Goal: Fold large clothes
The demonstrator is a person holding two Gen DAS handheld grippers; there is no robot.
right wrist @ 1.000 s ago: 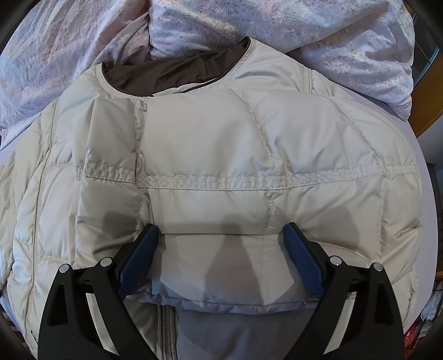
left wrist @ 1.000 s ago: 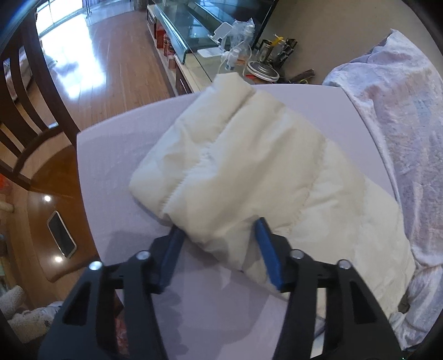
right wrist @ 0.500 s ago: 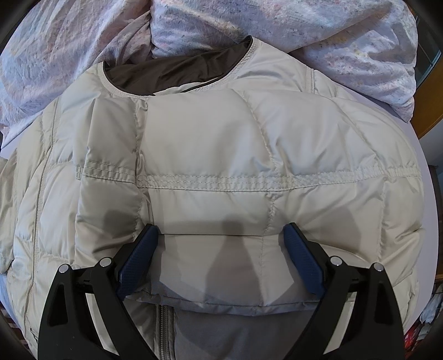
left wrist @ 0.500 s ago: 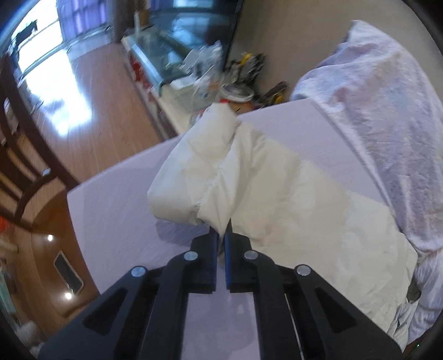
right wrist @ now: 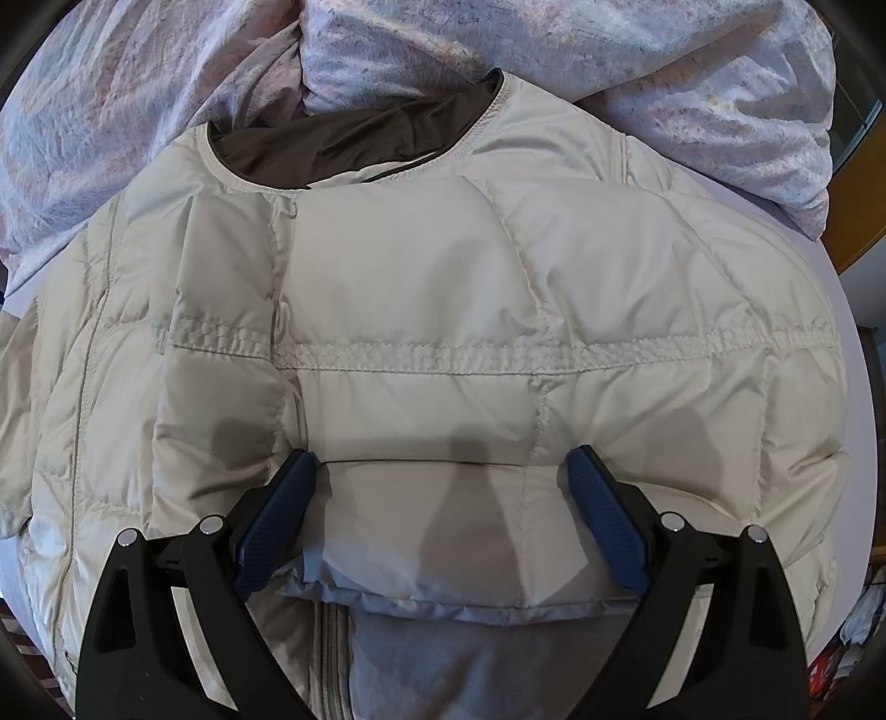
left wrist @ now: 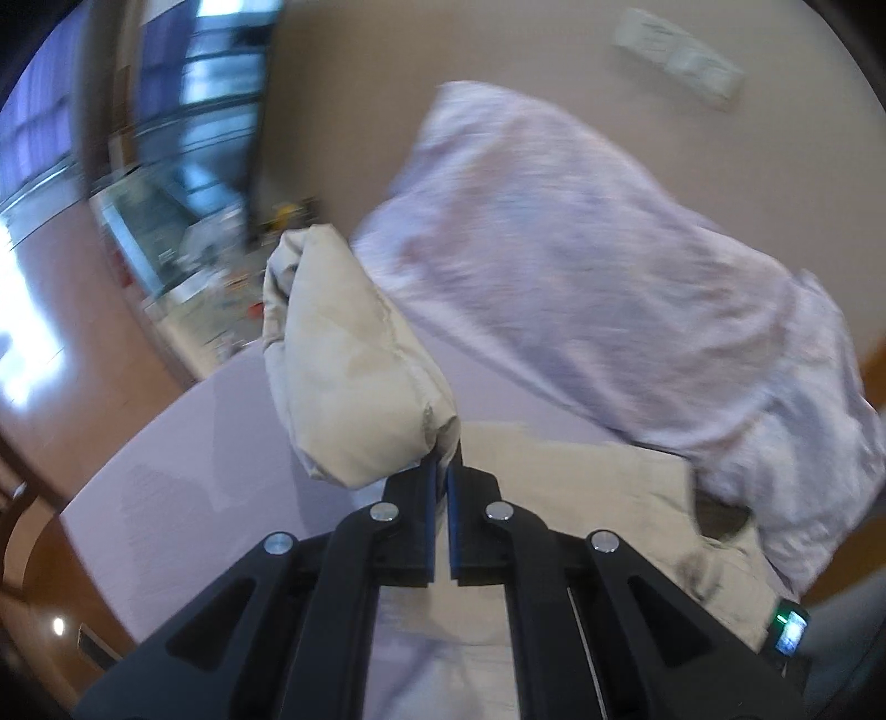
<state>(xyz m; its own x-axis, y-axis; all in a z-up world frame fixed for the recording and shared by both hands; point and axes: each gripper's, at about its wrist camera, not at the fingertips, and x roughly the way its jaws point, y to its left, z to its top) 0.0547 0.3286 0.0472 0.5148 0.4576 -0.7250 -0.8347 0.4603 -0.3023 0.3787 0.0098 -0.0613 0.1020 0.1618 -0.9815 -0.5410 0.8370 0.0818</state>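
Mid-fold: left gripper (left wrist: 440,487) clamped on puffer jacket (right wrist: 443,332) sleeve (left wrist: 343,360), raised toward 12 o'clock; right gripper (right wrist: 443,515) spread wide, pinning the jacket's chest; sleeve not yet laid across.

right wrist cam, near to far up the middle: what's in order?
Grey inner lining → cream jacket hem → horizontal stitched seam → brown collar lining → lilac patterned bedding.
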